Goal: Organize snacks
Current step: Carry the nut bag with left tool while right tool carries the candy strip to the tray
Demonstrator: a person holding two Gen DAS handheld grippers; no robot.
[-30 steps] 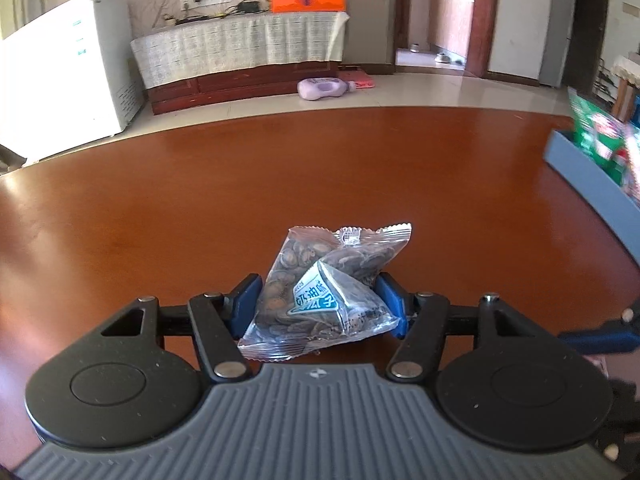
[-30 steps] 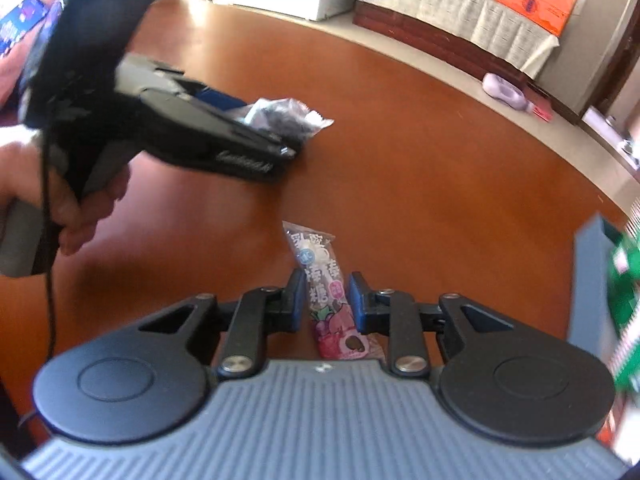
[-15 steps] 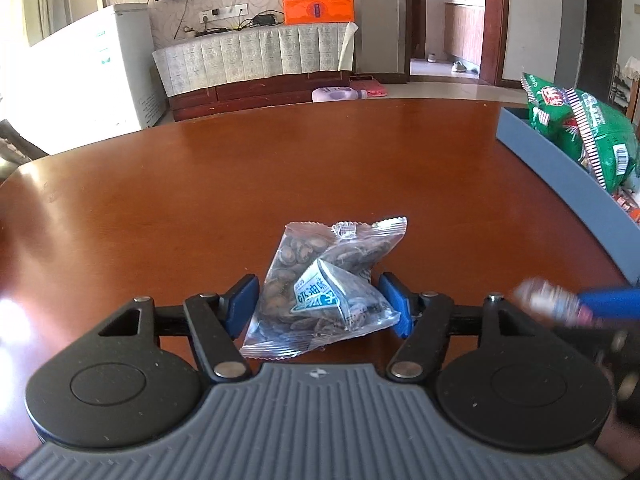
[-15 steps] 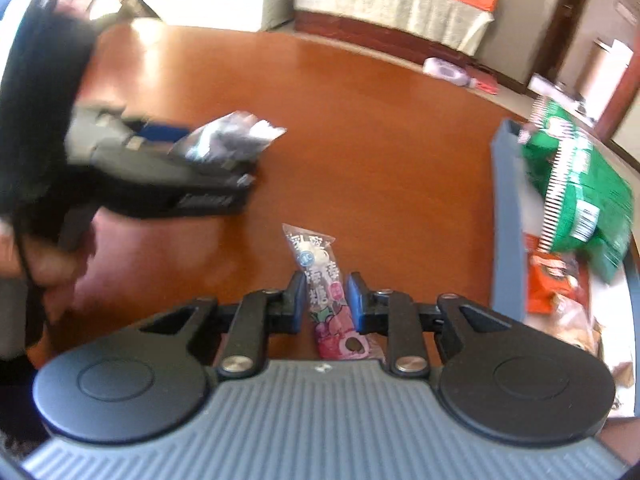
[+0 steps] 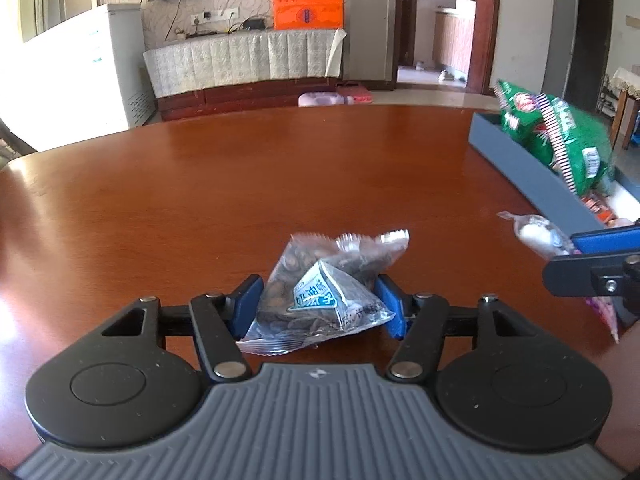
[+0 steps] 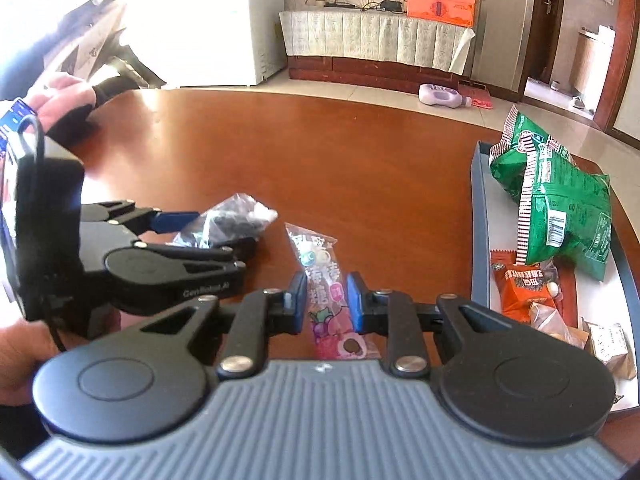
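My left gripper [image 5: 320, 302] is shut on a clear bag of dark seeds [image 5: 324, 292] and holds it above the brown table [image 5: 280, 168]. It also shows in the right wrist view [image 6: 224, 226], to the left of my right gripper. My right gripper [image 6: 327, 300] is shut on a long pink candy packet [image 6: 326, 292], which also shows at the right edge of the left wrist view [image 5: 536, 236]. A blue-grey tray [image 6: 478, 216] at the right holds a green snack bag [image 6: 560, 196], an orange packet [image 6: 520, 288] and several small wrapped snacks.
The tray [image 5: 520, 164] sits along the table's right side. Beyond the table are a white freezer [image 5: 80, 76], a cloth-covered cabinet [image 5: 248, 60] with an orange box [image 5: 308, 0], and a lilac bottle on the floor [image 6: 440, 94].
Both grippers have swung right, bringing the tray and green bag into fuller view. Each keeps its packet. The right gripper now sits closer beside the left one.
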